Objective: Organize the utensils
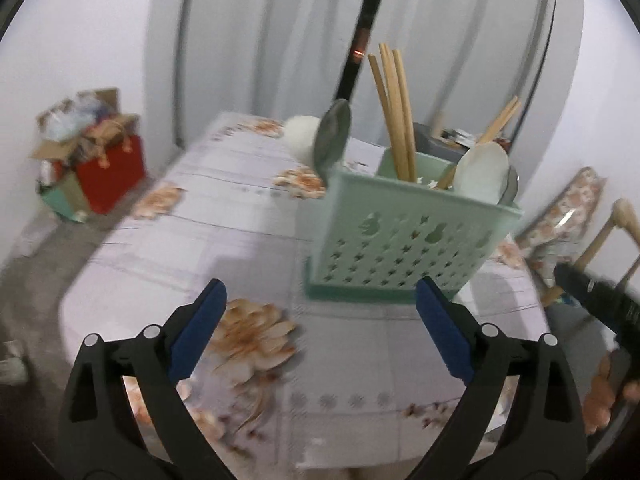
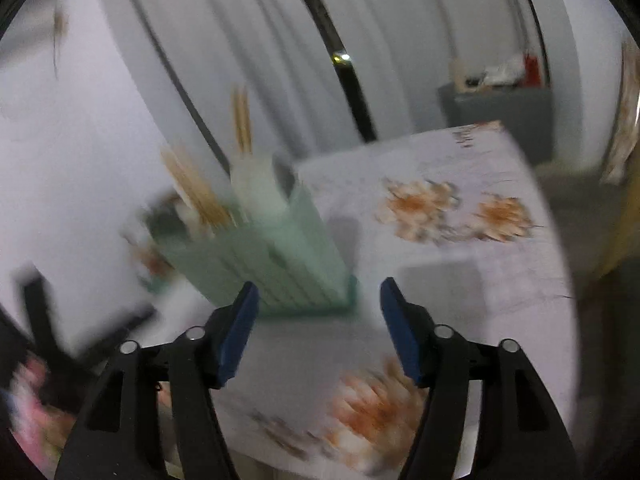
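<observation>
A mint-green perforated utensil holder (image 1: 404, 232) stands on the flowered tablecloth (image 1: 224, 216). In it are wooden chopsticks (image 1: 394, 108), a white spoon (image 1: 482, 172) and a metal spoon (image 1: 332, 136) leaning at its left corner. My left gripper (image 1: 320, 304) is open just short of the holder, nothing between its blue pads (image 1: 200, 328). In the blurred right wrist view the same holder (image 2: 272, 256) with chopsticks (image 2: 200, 192) stands ahead and left of my right gripper (image 2: 318, 304), which is open and empty.
A red bag and cardboard boxes (image 1: 92, 156) sit on the floor at the left. A wooden chair (image 1: 600, 240) stands right of the table. White curtains (image 1: 280, 40) hang behind. A grey cabinet (image 2: 500, 120) with clutter stands at the back right.
</observation>
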Demonstrator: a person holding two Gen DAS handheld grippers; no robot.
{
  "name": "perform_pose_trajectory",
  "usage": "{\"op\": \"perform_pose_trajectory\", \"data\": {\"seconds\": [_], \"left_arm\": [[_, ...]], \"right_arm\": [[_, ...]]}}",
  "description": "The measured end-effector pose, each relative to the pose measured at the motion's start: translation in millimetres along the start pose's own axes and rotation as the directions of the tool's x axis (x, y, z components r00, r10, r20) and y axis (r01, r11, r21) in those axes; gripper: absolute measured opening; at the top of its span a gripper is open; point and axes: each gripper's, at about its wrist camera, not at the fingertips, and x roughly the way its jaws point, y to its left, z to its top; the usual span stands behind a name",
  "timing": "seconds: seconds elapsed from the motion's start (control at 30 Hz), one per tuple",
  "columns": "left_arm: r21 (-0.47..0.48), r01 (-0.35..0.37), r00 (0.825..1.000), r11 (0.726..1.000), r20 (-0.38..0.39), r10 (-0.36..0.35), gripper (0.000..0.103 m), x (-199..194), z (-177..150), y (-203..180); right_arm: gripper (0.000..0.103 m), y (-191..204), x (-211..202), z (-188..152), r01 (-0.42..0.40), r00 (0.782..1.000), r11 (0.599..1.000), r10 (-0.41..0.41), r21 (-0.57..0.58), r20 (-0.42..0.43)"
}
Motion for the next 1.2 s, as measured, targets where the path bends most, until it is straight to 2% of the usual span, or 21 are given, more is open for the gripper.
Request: {"op": "perform_pose_trajectory", "data": {"seconds": [0.1,0.23,0.3,0.4,0.47,0.53,0.73,0.83,1.2], "left_arm": [[0.025,-0.085,0.996,0.996,0.006,0.085,0.094,-10.6,-8.5,-3.3],[0.067,-0.169,0.986,0.983,0.008,0.169,0.094,-17.6,-17.1,-12.0],[0.085,-0.237,0.971,0.968,0.027,0.236,0.094,-18.8,-17.9,-9.9],[0.101,-0.347,0.937,0.932,0.089,0.339,0.095,-29.6,-20.6,-11.8],[0.097,-0.392,0.919,0.915,0.092,0.384,0.095,-34.4,-20.5,-9.3],[0.077,-0.411,0.91,0.908,0.082,0.405,0.095,-36.6,-19.6,-3.5],[0.022,-0.459,0.886,0.888,0.085,0.455,0.095,-39.3,-19.9,10.5],[0.024,-0.469,0.881,0.883,0.079,0.466,0.095,-37.2,-20.1,12.5],[0.006,-0.452,0.891,0.892,0.049,0.451,0.095,-35.7,-22.0,15.9]], "right_arm": [[0.079,24.6,8.6,-25.7,0.128,0.991,0.985,-0.13,-0.113,-0.011],[0.088,40.1,18.9,-38.6,0.216,0.974,0.962,-0.224,-0.165,-0.032],[0.092,44.2,15.3,-39.1,0.252,0.966,0.949,-0.259,-0.187,-0.011],[0.095,48.8,9.9,-38.2,0.287,0.957,0.936,-0.29,-0.201,0.016],[0.096,48.5,9.3,-36.8,0.307,0.951,0.932,-0.308,-0.195,0.027],[0.096,48.5,9.2,-35.9,0.338,0.94,0.922,-0.338,-0.187,0.031],[0.096,48.1,7.2,-35.1,0.376,0.926,0.909,-0.374,-0.179,0.047],[0.096,47.8,7.2,-34.3,0.395,0.918,0.902,-0.392,-0.176,0.052],[0.096,48.7,5.1,-33.2,0.396,0.918,0.902,-0.394,-0.17,0.05]]}}
